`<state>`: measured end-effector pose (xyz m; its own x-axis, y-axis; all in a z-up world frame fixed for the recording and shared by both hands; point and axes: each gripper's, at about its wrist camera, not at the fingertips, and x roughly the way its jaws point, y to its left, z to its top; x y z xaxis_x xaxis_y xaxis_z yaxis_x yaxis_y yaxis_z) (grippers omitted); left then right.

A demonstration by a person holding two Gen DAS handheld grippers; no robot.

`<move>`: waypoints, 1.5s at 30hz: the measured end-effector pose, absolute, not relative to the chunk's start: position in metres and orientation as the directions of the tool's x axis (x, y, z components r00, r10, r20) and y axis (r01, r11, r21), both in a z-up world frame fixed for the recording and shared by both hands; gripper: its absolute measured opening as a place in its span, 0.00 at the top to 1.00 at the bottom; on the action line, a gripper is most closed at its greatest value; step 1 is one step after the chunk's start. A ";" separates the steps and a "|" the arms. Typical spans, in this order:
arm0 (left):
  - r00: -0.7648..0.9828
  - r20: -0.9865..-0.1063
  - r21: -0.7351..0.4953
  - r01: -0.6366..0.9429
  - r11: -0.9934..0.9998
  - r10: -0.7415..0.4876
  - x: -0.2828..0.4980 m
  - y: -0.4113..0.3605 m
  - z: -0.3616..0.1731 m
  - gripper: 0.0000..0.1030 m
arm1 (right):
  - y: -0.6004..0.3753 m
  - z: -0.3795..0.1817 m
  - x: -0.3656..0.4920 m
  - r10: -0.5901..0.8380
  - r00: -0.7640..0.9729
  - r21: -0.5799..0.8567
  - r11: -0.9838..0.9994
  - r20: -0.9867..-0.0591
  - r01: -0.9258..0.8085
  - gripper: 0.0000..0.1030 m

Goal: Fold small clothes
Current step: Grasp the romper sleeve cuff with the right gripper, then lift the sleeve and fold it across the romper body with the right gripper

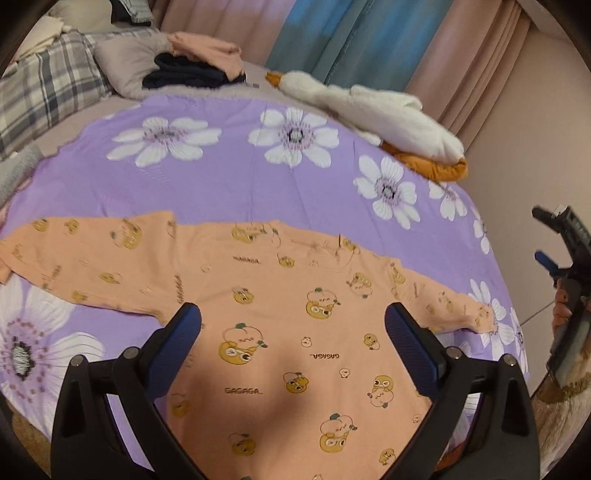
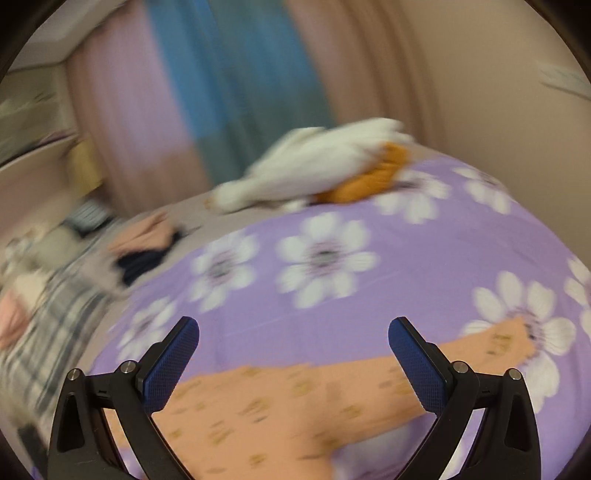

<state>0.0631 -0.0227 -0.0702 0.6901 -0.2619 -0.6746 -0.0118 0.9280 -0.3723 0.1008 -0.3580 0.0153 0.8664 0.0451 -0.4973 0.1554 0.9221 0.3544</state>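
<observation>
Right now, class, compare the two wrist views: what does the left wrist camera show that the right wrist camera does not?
Only the left wrist view shows the whole peach duck-print top spread flat with both sleeves out, the left gripper open above it, and the right gripper seen from the side at the frame's edge.

Only the right wrist view shows the right gripper's open fingers head-on.

Both share the purple flowered sheet, the white plush goose, the folded clothes pile, the curtains and part of the top.

Both wrist views look obliquely down across the bed, sharing the purple floral sheet (image 1: 258,184) and plush goose (image 2: 314,166).
</observation>
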 end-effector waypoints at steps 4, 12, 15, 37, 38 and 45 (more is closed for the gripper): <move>0.651 -0.715 -0.353 -0.023 0.935 -0.254 0.077 -0.036 -0.091 0.12 | -0.440 -0.039 0.115 0.014 0.821 0.479 0.818 -0.571 0.319 0.21; 0.590 -0.769 -0.341 -0.054 0.938 -0.246 0.092 -0.047 -0.128 0.16 | -0.526 -0.138 0.110 -0.087 0.683 0.524 0.573 -0.725 0.629 0.41; 0.565 -0.785 -0.344 -0.056 0.937 -0.254 0.094 -0.050 -0.138 0.16 | -0.543 -0.150 0.095 -0.116 0.654 0.539 0.470 -0.748 0.700 0.41; 0.558 -0.794 -0.339 -0.077 0.938 -0.242 0.089 -0.044 -0.145 0.16 | -0.547 -0.122 0.075 -0.298 0.694 0.484 0.540 -0.655 0.689 0.94; 0.559 -0.792 -0.341 -0.076 0.937 -0.243 0.088 -0.044 -0.144 0.16 | -0.545 -0.124 0.079 -0.302 0.679 0.460 0.549 -0.669 0.698 0.94; 0.571 -0.788 -0.338 -0.091 0.937 -0.229 0.082 -0.043 -0.138 0.16 | -0.542 -0.122 0.078 -0.290 0.690 0.473 0.552 -0.663 0.687 0.94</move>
<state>0.0816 -0.0426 -0.1378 0.5715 -0.2292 -0.7880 -0.0906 0.9367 -0.3381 0.0780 -0.5425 -0.1218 0.6899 -0.2904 -0.6631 0.6868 0.5520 0.4729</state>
